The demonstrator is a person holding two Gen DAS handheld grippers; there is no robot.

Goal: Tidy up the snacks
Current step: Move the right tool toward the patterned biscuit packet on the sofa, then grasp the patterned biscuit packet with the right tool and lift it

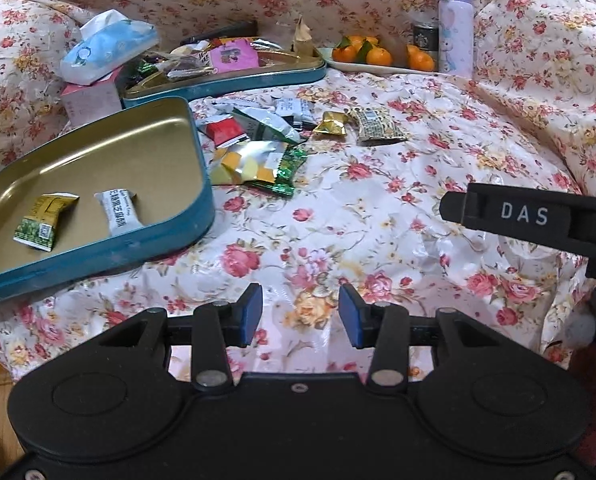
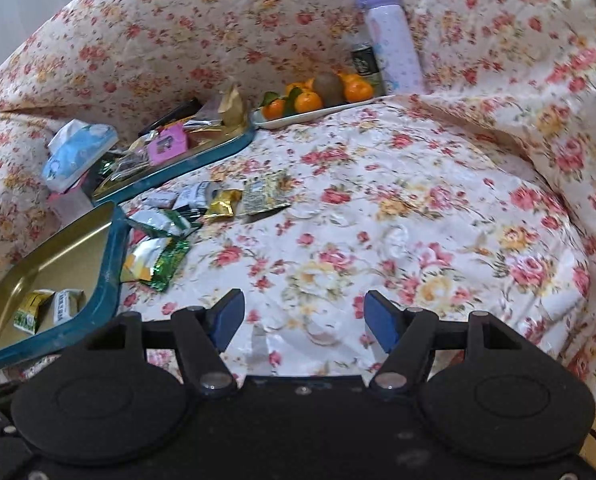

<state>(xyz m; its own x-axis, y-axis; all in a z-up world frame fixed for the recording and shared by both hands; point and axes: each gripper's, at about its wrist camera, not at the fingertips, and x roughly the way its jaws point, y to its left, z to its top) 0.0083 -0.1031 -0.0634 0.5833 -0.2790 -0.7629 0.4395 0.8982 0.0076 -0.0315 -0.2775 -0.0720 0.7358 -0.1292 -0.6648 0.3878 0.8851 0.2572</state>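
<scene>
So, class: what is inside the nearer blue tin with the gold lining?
Inside the nearer blue tin lie two wrapped snacks: a green and yellow packet and a white packet, side by side on its gold floor. The near wall hides a strip of that floor.

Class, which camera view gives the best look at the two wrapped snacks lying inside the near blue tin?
The left wrist view: the near blue tin fills its left side, so both wrapped snacks show large and whole. The right wrist view shows the same snacks small, at the lower left edge, partly cut off by the tin's rim.
</scene>
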